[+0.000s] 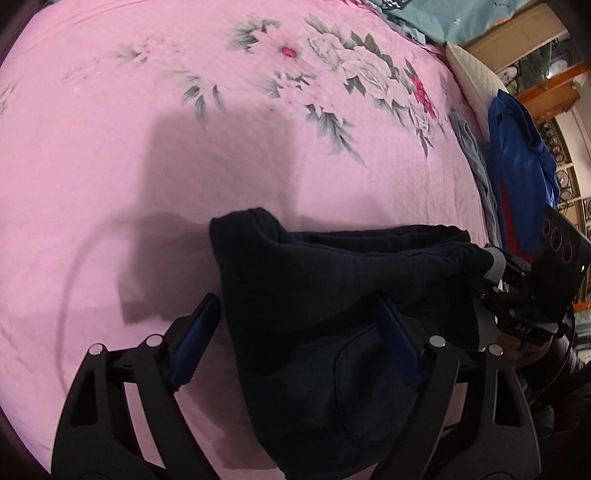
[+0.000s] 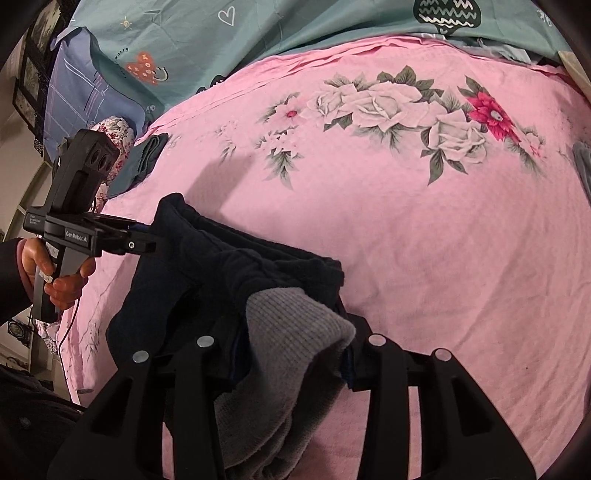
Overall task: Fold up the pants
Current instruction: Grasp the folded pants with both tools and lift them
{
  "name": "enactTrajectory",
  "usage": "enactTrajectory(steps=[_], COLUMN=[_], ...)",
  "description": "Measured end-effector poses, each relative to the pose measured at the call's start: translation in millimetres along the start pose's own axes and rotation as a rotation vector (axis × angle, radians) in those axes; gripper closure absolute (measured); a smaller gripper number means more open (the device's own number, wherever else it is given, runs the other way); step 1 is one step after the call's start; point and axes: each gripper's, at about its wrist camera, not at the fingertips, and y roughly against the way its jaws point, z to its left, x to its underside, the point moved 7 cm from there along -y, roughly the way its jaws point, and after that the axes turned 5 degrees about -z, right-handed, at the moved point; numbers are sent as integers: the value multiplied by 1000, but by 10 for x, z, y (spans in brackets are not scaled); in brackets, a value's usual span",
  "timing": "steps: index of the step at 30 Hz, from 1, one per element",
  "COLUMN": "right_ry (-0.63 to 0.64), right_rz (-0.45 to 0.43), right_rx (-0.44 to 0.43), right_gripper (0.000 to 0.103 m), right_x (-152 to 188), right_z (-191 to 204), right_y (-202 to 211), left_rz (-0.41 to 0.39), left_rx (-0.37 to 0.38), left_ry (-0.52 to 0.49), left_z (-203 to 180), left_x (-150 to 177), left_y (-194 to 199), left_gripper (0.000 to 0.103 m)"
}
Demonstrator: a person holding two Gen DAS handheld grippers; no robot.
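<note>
Dark navy pants (image 1: 314, 295) with a grey inner lining (image 2: 295, 325) lie bunched at the near edge of a pink flowered bedspread (image 1: 184, 166). My left gripper (image 1: 295, 321) stands wide over the pants' left end. One blue pad (image 1: 199, 339) is just off the cloth edge and the other pad (image 1: 399, 343) lies over the fabric, with neither pressing. In the right wrist view the left gripper (image 2: 142, 243) is at the pants' (image 2: 207, 266) far left corner, with a hand on its handle. My right gripper (image 2: 295, 336) is shut on a thick bunch of pants and lining, and shows at the right end (image 1: 495, 269).
A teal printed quilt (image 2: 258, 33) and a checked blue pillow (image 2: 70, 85) lie at the bed's far side. A folded dark garment (image 2: 147, 155) sits at the left edge. A blue garment (image 1: 517, 155), grey cloth (image 1: 472, 147) and a white pillow (image 1: 469, 70) line the right edge.
</note>
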Motion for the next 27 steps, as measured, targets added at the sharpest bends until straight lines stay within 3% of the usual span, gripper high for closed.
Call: enactTrajectory(steps=[4,7,12,17,23,27], right_ry=[-13,-23,-10,4,81,153], right_rz=[13,22,28,22,-4,-61], right_rx=[7,11,27,47,110,154], right_gripper=[61,60,60,60,62,64], right_x=[2,-4,-15,-13,-31,-38], right_z=[-29,-45,-34,-9,90,232], right_y=[-41,-63,-65,-63,-11,136], left_rz=[2,-12,-44,-75,-165,-264], left_rx=[-26,-66,-88,-130,-206,-246], left_ry=[-33,-86,-89,-110,-82,-41], left_z=[-35,-95,-129,-186,-270,-355], left_x=[-18,-31,-29,-8,69,172], left_y=[-39,-51,-40,9,166,395], left_gripper=[19,29,34,45,64,68])
